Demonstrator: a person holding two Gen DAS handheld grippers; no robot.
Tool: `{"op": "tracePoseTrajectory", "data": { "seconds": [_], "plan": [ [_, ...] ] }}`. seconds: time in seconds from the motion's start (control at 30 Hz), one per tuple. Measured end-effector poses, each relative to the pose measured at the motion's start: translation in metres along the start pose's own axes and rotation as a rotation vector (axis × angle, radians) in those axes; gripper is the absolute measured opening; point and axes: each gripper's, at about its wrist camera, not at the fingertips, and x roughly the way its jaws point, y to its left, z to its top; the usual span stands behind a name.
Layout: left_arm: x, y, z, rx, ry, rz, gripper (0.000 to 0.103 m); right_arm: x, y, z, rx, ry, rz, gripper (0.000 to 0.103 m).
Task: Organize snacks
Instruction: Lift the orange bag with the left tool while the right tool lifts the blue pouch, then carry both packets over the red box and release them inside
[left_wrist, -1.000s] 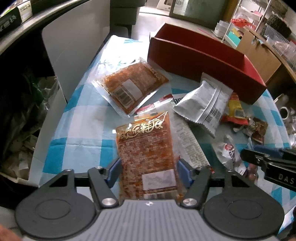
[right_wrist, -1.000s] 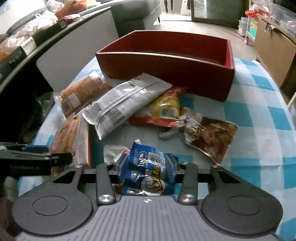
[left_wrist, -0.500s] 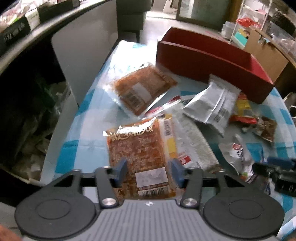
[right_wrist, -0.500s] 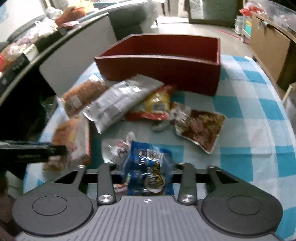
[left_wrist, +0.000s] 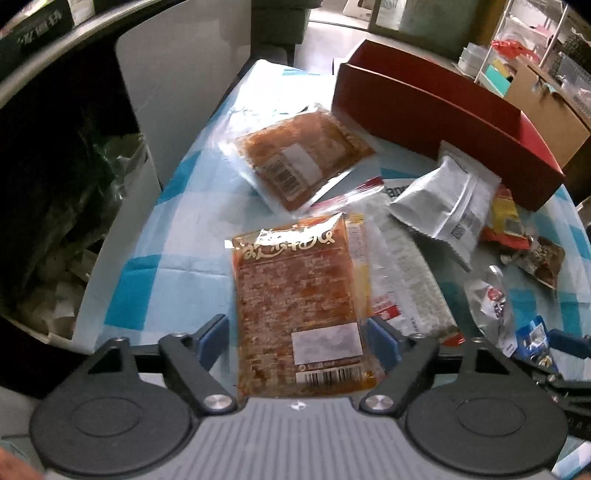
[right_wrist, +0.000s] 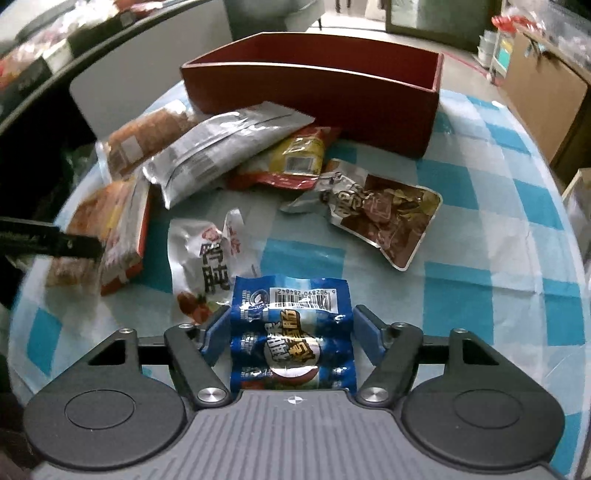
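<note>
On the checked blue-and-white tabletop (right_wrist: 461, 229), snack packets lie scattered in front of a red box (right_wrist: 314, 92) at 12 o'clock. The left gripper (left_wrist: 297, 338) has just been opening; its blue pads stand either side of an orange packet (left_wrist: 295, 295) without pressing it, and the packet lies flat on the cloth, partly over a white-and-red packet (left_wrist: 402, 280) at its 3 o'clock. The right gripper (right_wrist: 290, 332) has likewise just been widening; a blue packet (right_wrist: 291, 332) rests between its pads with a gap on both sides. Beyond it, a white pouch (right_wrist: 207, 258) sits at 11 o'clock, a brown pouch (right_wrist: 388, 214) at 1 o'clock, and a silver bag (right_wrist: 218, 147) nearer the box.
</note>
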Motion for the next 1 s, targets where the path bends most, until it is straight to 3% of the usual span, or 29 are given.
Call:
{"op": "tracePoseTrajectory", "data": {
  "seconds": [0.1, 0.2, 0.57, 0.8, 1.0],
  "plan": [
    [-0.005, -0.006, 0.001, 0.003, 0.003, -0.015, 0.061, -0.005, -0.003, 0.001, 0.029, 0.011, 0.048, 0.075],
    [-0.011, -0.006, 0.001, -0.017, 0.004, -0.029, 0.061, -0.013, -0.005, 0.001, 0.045, -0.004, 0.048, 0.075],
    [-0.062, -0.015, -0.006, -0.006, -0.115, -0.039, 0.061, -0.063, -0.001, 0.013, 0.063, -0.136, 0.068, 0.075],
    [-0.079, -0.043, 0.026, 0.056, -0.217, -0.055, 0.061, -0.083, -0.001, 0.046, 0.085, -0.245, 0.082, 0.075],
    [-0.059, -0.055, 0.062, 0.028, -0.203, -0.099, 0.061, -0.063, -0.014, 0.073, 0.098, -0.235, 0.071, 0.075]
  ]
}}
